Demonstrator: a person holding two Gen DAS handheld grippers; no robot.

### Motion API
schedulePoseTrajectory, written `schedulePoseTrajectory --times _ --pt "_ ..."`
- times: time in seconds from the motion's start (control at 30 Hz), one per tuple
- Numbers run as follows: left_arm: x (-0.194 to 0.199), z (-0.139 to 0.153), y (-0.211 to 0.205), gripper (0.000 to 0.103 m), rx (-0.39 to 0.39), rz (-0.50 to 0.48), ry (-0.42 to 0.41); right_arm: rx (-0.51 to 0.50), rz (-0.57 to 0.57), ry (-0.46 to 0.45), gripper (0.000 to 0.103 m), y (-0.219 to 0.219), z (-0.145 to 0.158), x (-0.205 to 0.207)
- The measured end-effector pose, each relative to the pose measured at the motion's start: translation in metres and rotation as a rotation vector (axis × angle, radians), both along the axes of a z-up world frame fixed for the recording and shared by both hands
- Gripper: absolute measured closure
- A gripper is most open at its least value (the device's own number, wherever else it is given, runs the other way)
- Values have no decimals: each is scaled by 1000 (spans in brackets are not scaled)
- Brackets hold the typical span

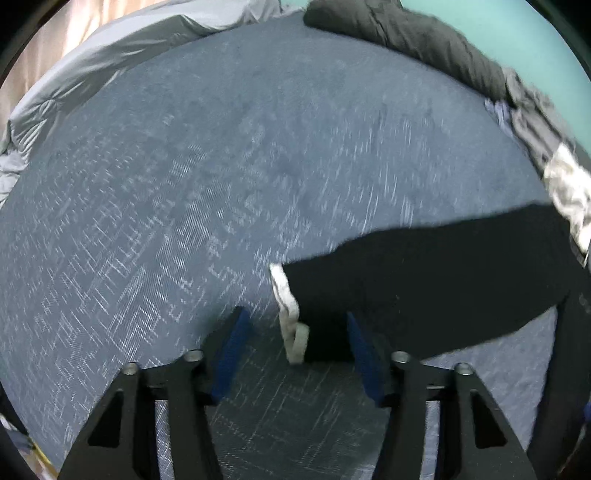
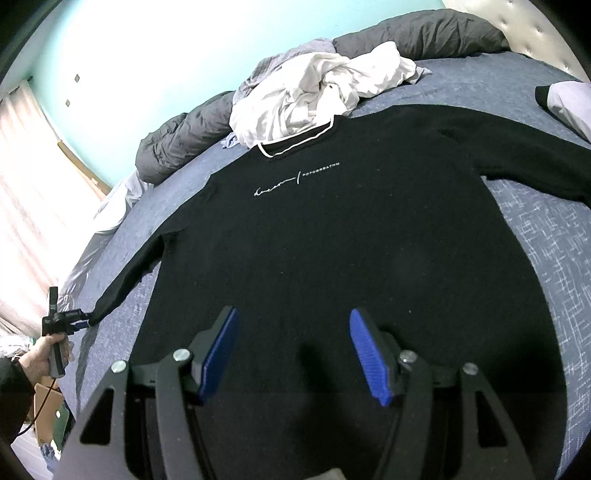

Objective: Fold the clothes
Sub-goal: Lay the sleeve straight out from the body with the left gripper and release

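Observation:
A black sweatshirt (image 2: 332,236) with white chest lettering lies face up on the blue bed (image 2: 532,229), sleeves spread out. My right gripper (image 2: 293,350) is open above its lower hem area, holding nothing. In the left wrist view my left gripper (image 1: 295,347) is open around the end of the left sleeve (image 1: 424,284), whose white cuff (image 1: 290,314) sits between the blue pads. The right wrist view shows the left gripper (image 2: 79,321) at that sleeve's end, at the bed's left edge.
A crumpled white garment (image 2: 317,88) lies beyond the collar. A grey duvet (image 2: 417,37) runs along the head of the bed; it also shows in the left wrist view (image 1: 406,33). Another garment with a black cuff (image 2: 569,99) lies far right. Boxes (image 2: 48,410) sit on the floor at left.

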State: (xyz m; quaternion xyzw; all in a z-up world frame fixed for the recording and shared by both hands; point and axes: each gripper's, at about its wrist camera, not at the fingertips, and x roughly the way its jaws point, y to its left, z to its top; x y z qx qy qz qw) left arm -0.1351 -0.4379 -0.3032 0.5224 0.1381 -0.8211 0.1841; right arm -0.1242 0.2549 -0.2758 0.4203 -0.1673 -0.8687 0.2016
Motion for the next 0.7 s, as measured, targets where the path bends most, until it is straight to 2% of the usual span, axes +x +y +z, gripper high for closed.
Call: schedulePoseTrajectory --times 0.13,0.33,0.47,0.53,0.7 --pt "8 -1 7 65 -49 -11 15 1 -7 4 40 2 3 0" --pt "19 12 17 65 -117 28 55 -14 -41 15 40 21 22 -4" --pt "24 27 34 57 -106 27 110 -40 -95 8 39 63 41 -11" --pt "26 34 47 51 -89 5 134 -15 -125 -17 39 90 48 -15" --pt "18 42 86 46 -47 -57 158 96 -249 -48 39 175 70 -15"
